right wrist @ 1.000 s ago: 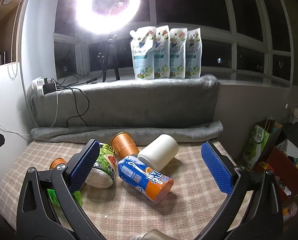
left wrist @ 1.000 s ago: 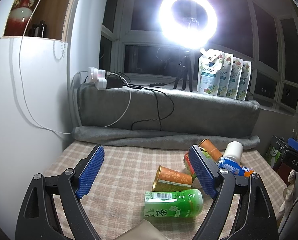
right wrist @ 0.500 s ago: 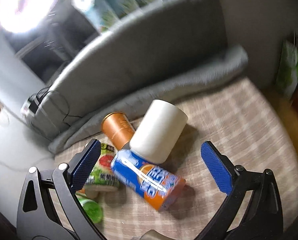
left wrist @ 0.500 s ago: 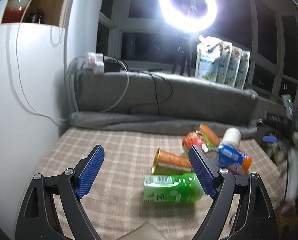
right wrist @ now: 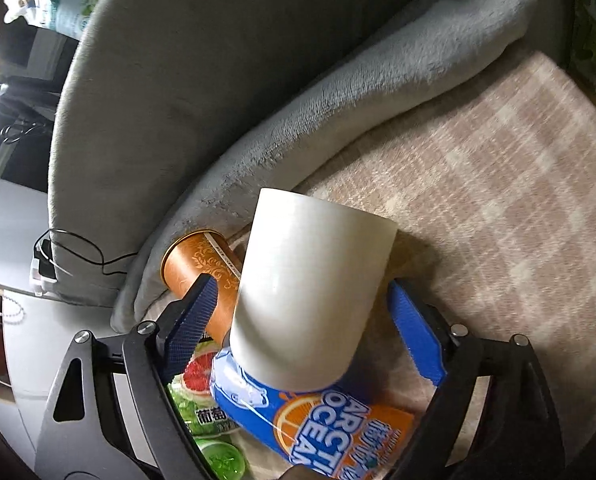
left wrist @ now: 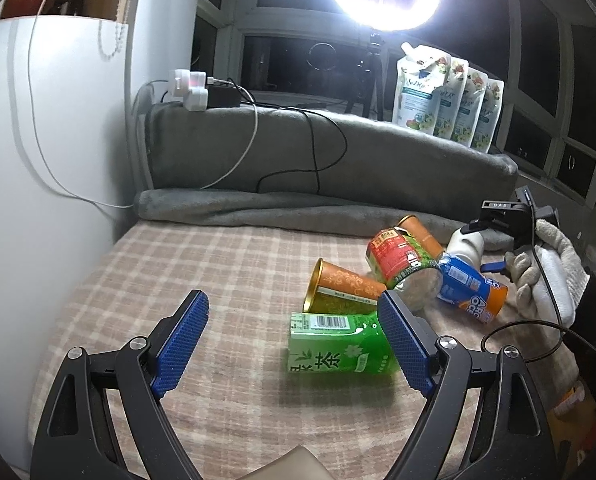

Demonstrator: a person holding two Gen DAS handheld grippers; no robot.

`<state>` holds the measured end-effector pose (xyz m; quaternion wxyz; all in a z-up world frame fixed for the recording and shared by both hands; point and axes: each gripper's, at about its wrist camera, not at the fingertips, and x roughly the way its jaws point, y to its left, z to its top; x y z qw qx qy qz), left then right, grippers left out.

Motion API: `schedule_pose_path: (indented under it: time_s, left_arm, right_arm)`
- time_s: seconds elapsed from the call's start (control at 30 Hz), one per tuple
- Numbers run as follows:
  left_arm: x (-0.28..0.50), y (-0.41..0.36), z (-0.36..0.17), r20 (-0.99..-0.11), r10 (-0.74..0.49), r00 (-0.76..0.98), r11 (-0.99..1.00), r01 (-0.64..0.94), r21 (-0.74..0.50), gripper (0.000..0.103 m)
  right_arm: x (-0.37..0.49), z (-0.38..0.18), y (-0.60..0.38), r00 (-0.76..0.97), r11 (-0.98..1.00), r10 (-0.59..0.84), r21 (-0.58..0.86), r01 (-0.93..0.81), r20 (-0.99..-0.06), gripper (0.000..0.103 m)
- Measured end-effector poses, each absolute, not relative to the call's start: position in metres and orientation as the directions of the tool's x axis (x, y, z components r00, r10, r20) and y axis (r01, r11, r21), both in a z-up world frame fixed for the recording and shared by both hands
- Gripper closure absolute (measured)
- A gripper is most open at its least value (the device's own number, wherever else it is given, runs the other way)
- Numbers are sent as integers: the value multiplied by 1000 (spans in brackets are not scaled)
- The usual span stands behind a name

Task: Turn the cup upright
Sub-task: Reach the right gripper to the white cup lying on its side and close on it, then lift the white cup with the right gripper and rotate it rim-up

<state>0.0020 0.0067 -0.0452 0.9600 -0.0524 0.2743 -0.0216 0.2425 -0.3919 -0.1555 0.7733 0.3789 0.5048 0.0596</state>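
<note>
Left wrist view first: the left gripper (left wrist: 290, 336) hangs above the near part of the checked tablecloth (left wrist: 186, 280) with its blue pads wide apart and nothing between them. A green tea cup (left wrist: 337, 346) lies on its side just inside the right pad, and an orange cup (left wrist: 343, 290) lies beyond it, its gold mouth turned left. Farther right sits a huddle of tipped containers, and at the far right a gloved hand (left wrist: 545, 272) brings the other tool onto the white cup (left wrist: 467, 242), which lies among them against the grey blanket roll (left wrist: 258, 210).

Right wrist view: the right gripper (right wrist: 301, 320) straddles the white cup (right wrist: 311, 300), one blue pad on each side of its body, the jaws apart with gaps showing, not clamped. The cup lies tilted, resting on a blue and orange can (right wrist: 317, 416), beside a second orange cup (right wrist: 202, 264). Squeezing the body across its width looks like the plan, so a wrist turn can stand it up.
</note>
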Motion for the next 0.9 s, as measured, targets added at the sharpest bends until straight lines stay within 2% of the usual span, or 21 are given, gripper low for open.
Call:
schedule_pose_path:
  time_s: [0.27,0.63,0.9]
  left_arm:
    - [3,10,-44,-522,-57,851,994,-2,-111,17]
    - [4,11,-43,-519,-49,853,994,-8,-107,17]
    - [5,11,-42,-519,-47,854,995,-8,-104,17]
  right_arm:
    - [257,-167,-384,468,680,499,665,310,-729,23]
    - [246,-170,-415,491,658,515,691,299,-703,24]
    - [239,-149,-439,548,649,512,716,257,-661,24]
